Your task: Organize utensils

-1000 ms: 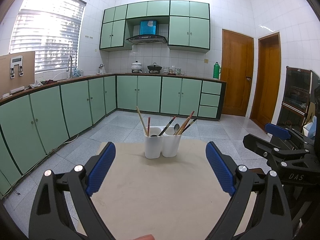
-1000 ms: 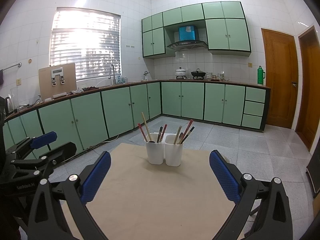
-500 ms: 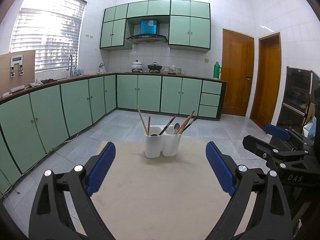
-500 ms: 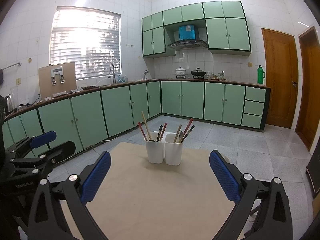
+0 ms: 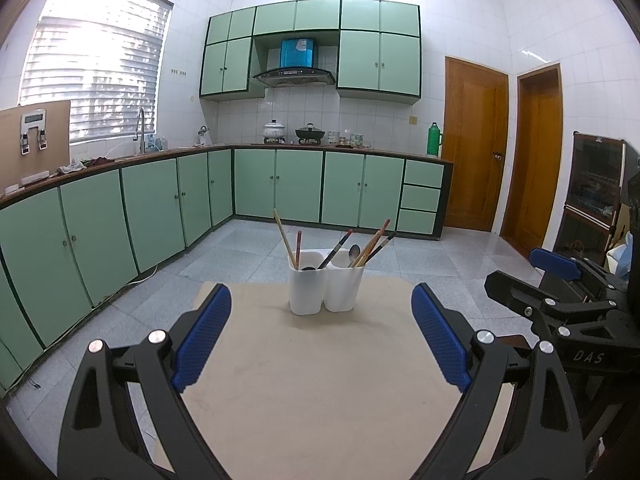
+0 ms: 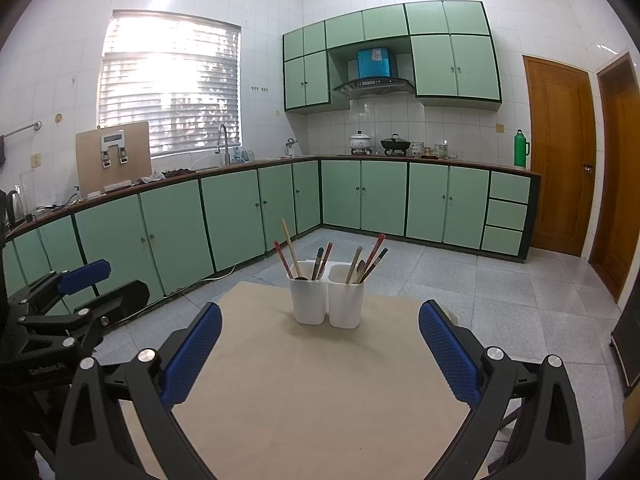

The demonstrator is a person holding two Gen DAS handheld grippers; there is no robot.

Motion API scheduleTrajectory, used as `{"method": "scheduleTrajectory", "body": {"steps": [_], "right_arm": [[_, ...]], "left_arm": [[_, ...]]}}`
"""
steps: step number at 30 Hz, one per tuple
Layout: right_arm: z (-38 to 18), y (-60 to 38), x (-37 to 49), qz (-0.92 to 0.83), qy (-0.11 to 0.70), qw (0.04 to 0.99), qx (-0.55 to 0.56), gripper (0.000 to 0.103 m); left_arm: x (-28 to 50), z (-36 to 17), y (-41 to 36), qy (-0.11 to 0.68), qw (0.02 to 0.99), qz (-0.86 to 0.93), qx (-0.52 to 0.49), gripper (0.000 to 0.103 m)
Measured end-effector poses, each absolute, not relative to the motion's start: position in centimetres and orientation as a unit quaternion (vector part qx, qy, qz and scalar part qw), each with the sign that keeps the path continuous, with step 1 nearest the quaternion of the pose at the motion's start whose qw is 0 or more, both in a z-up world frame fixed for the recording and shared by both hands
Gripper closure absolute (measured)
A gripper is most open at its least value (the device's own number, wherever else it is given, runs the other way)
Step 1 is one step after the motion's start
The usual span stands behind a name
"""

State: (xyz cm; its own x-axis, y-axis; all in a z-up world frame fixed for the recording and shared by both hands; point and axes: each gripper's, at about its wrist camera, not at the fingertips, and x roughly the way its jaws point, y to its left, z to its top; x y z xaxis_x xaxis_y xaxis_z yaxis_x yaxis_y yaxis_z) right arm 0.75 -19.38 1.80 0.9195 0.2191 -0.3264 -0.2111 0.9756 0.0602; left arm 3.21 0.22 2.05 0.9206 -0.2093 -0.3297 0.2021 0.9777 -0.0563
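Two white utensil cups stand side by side at the far end of the beige table [image 5: 320, 380]. The left cup [image 5: 306, 286] holds chopsticks and a dark spoon. The right cup [image 5: 345, 286] holds a metal spoon and several chopsticks. They also show in the right wrist view, left cup [image 6: 309, 296] and right cup [image 6: 346, 300]. My left gripper [image 5: 321, 334] is open and empty, well short of the cups. My right gripper [image 6: 320, 350] is open and empty, also short of them. The right gripper shows at the right of the left wrist view [image 5: 556, 280].
The table [image 6: 320, 392] stands in a kitchen with green cabinets [image 5: 160, 204] along the left and back walls. Wooden doors [image 5: 476, 144] are at the right. A dark cabinet [image 5: 596, 192] stands at the far right. The left gripper shows at the left of the right wrist view [image 6: 80, 292].
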Motion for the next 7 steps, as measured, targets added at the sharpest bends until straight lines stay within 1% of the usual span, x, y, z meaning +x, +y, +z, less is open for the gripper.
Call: {"method": "scheduleTrajectory", "body": {"steps": [7], "right_arm": [[1.79,-19.42,0.75,0.110,0.168,0.980,0.012,0.006]], "left_arm": [[3.22,2.06,0.24,0.170,0.980,-0.105,-0.010,0.014]]}}
